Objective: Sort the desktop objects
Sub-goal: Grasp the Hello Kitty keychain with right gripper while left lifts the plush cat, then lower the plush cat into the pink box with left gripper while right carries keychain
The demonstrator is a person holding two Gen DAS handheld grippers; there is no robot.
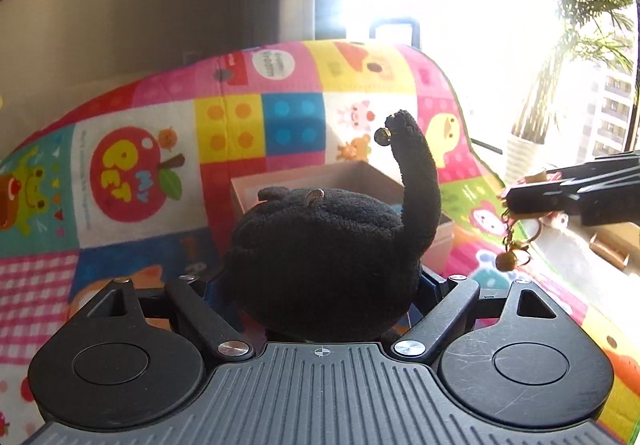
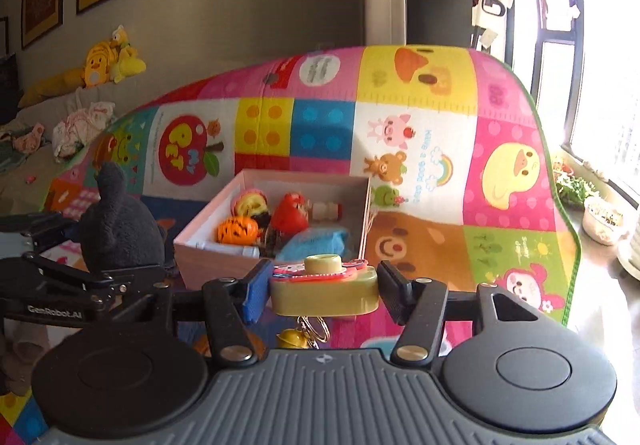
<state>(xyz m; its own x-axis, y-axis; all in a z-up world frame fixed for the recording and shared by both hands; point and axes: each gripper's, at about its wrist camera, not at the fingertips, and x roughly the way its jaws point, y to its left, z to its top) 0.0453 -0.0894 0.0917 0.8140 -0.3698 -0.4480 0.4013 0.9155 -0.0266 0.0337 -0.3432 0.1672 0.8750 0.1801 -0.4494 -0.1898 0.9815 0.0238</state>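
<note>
A black plush toy [image 1: 320, 245] with a raised tail fills the space between my left gripper's [image 1: 320, 285] fingers, which are shut on it; it is lifted off the mat. The same plush [image 2: 120, 229] shows at the left of the right wrist view. My right gripper [image 2: 324, 285] is shut on a yellow toy camera keychain [image 2: 324, 295], whose ring and bell [image 2: 294, 339] hang below it. A pale open box [image 2: 208, 257] stands ahead on the colourful mat [image 2: 420, 125]; it holds an orange pumpkin toy [image 2: 236, 231], a red toy, a blue cloth and more.
The cartoon mat [image 1: 140, 173] rises at the back like a draped hump. Yellow plush toys [image 2: 108, 61] and clothes lie on a sofa at the far left. A bright window, a palm [image 1: 560, 45] and plant pots [image 2: 604, 221] line the right side.
</note>
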